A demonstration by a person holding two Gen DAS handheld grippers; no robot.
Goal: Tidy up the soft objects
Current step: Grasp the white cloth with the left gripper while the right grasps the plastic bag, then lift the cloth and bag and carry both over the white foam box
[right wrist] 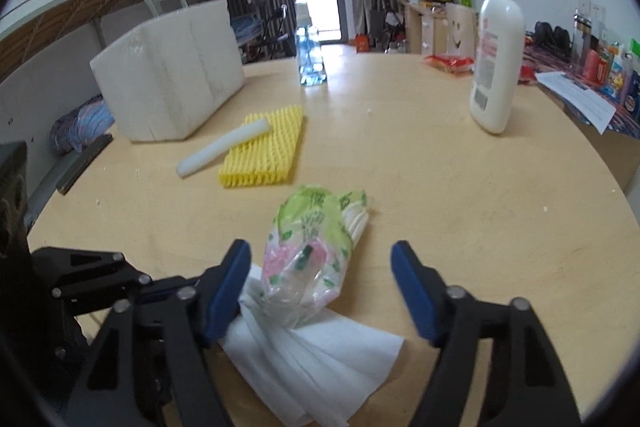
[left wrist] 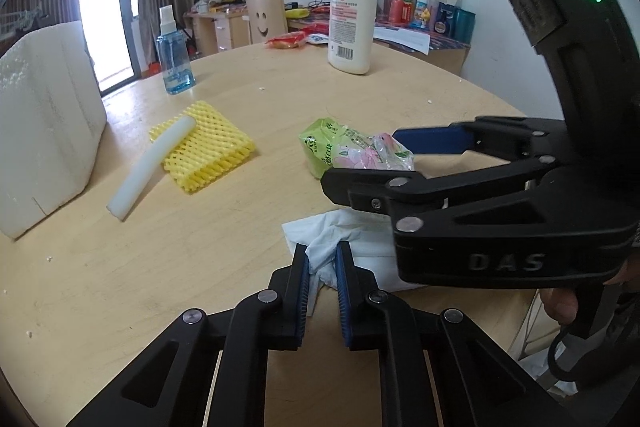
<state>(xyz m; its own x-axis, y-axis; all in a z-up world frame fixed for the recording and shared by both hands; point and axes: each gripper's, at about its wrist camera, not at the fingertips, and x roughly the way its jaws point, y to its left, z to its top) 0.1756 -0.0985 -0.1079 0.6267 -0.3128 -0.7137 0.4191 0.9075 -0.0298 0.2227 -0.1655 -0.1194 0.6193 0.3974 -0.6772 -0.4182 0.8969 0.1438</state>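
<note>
Left gripper (left wrist: 322,267) clenched on a bunch of white tissue (left wrist: 320,251) lying on the table (left wrist: 200,267). Right gripper (right wrist: 320,267) is released, jaws spread either side of the green-pink tissue pack (right wrist: 312,243) (pads not pressing it), which sits on that same tissue sheet. Beyond at 11 o'clock: yellow foam net (right wrist: 264,147) with a white foam stick (right wrist: 224,147) across it, foam box (right wrist: 172,67) further out; lotion bottle (right wrist: 496,59) at 1 o'clock.
</note>
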